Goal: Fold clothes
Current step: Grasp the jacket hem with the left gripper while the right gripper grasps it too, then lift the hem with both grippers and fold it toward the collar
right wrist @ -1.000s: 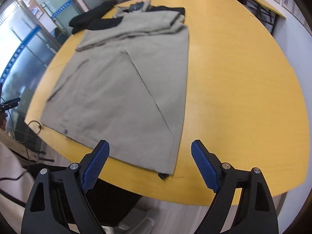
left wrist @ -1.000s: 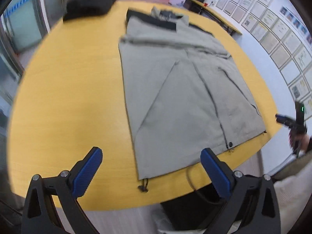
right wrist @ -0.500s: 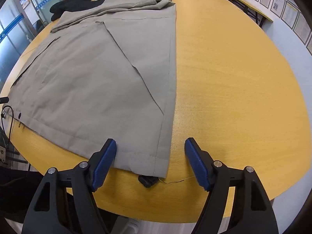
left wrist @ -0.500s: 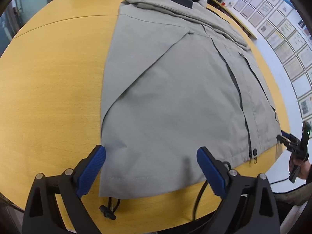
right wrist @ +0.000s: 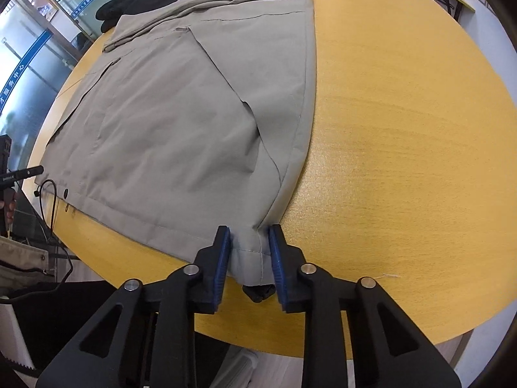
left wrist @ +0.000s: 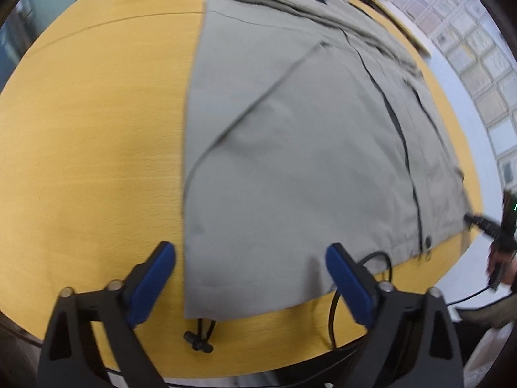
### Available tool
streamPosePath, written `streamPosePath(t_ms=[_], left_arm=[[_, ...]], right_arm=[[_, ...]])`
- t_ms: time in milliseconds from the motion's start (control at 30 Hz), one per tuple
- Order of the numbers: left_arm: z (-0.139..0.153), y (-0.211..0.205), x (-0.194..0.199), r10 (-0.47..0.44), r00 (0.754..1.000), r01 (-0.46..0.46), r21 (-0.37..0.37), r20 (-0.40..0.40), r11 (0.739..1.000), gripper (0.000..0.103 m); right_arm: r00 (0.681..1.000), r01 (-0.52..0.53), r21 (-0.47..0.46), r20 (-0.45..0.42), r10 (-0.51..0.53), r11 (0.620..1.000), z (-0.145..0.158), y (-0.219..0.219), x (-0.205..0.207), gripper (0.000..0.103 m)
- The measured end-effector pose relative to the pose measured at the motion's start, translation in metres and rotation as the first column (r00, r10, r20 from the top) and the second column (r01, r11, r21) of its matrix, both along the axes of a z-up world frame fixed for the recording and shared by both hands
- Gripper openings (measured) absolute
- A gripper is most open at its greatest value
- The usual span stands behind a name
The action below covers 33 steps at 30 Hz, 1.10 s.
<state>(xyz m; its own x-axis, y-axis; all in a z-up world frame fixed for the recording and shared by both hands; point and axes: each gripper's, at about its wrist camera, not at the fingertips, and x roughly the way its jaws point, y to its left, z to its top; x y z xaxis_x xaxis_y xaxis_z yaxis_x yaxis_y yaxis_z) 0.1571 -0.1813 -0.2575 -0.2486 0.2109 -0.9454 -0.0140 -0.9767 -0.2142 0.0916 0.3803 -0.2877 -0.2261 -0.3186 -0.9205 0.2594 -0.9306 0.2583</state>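
Right gripper (right wrist: pixel 248 242), lowered, onto jacket hem (right wrist: pixel 248 249)

the jacket (right wrist: pixel 181 123) is plain pale grey-green khaki with black panels at its 12 o'clock end and a black toggle (left wrist: pixel 198 344) at the hem. the counter (right wrist: pixel 404 129) is yellow-orange wood grain. both grippers, left (left wrist: pixel 250 283) and right (right wrist: pixel 248 258), are black with blue pads (left wrist: pixel 152 283). at 11 o'clock lies a black garment (right wrist: pixel 129 3).
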Motion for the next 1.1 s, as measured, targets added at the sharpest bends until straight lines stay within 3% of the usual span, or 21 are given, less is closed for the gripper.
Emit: streamPosePath(t_ms=[100, 200, 300, 333, 367, 400, 433, 500, 600, 767, 867, 1100], left_arm=[[0.002, -0.002, 0.0, 0.047, 0.999, -0.047, 0.056, -0.008, 0.997, 0.102], [0.004, -0.006, -0.002, 0.082, 0.997, -0.083, 0.145, 0.016, 0.986, 0.099], [0.007, -0.01, -0.008, 0.075, 0.996, -0.082, 0.162, 0.047, 0.983, 0.096], [0.008, -0.013, -0.009, 0.074, 0.996, -0.082, 0.162, 0.055, 0.983, 0.09], [0.008, -0.017, -0.008, 0.074, 0.995, -0.083, 0.156, 0.062, 0.984, 0.082], [0.008, -0.022, -0.006, 0.074, 0.995, -0.084, 0.157, 0.07, 0.984, 0.031], [0.004, -0.029, -0.004, 0.087, 0.99, -0.104, 0.163, 0.107, 0.981, 0.013], [-0.004, -0.041, -0.001, 0.112, 0.982, -0.145, 0.223, 0.153, 0.964, 0.012], [-0.002, -0.037, 0.009, 0.046, 0.982, -0.08, 0.18, 0.185, 0.98, 0.01], [0.019, -0.05, 0.045, 0.069, 0.961, -0.128, 0.211, 0.268, 0.969, 0.006], [0.051, -0.053, 0.05, 0.114, 0.964, -0.178, 0.258, 0.241, 0.95, 0.004], [0.133, -0.073, -0.03, 0.26, 0.964, -0.262, 0.401, 0.059, 0.878, 0.003]], right_arm=[[1.0, 0.001, -0.001, 0.007, -0.001, 1.0, 0.004, -0.002, 0.006, 0.033], [1.0, 0.003, 0.003, 0.028, -0.003, 1.0, 0.002, -0.005, 0.003, 0.019], [0.999, -0.02, 0.003, 0.036, 0.02, 1.0, 0.001, -0.011, 0.002, 0.013], [0.999, -0.025, 0.001, 0.039, 0.025, 1.0, 0.001, -0.012, 0.003, 0.011], [0.999, -0.026, -0.003, 0.04, 0.026, 1.0, 0.002, -0.012, 0.002, 0.01], [0.999, -0.026, -0.007, 0.04, 0.027, 1.0, 0.004, -0.012, 0.001, 0.009], [0.999, -0.028, -0.013, 0.038, 0.028, 1.0, 0.006, -0.012, 0.001, 0.008], [0.998, -0.041, -0.029, 0.043, 0.042, 0.999, 0.011, -0.011, 0.001, 0.007], [0.994, -0.084, -0.055, 0.065, 0.087, 0.995, 0.019, -0.009, 0.007, 0.007], [0.991, -0.124, -0.129, 0.036, 0.13, 0.984, 0.056, -0.005, 0.02, 0.005], [0.994, -0.105, -0.183, -0.04, 0.1, 0.977, 0.086, -0.002, 0.01, 0.005], [0.967, -0.137, -0.267, -0.246, 0.07, 0.954, 0.141, -0.014, -0.083, 0.005]])
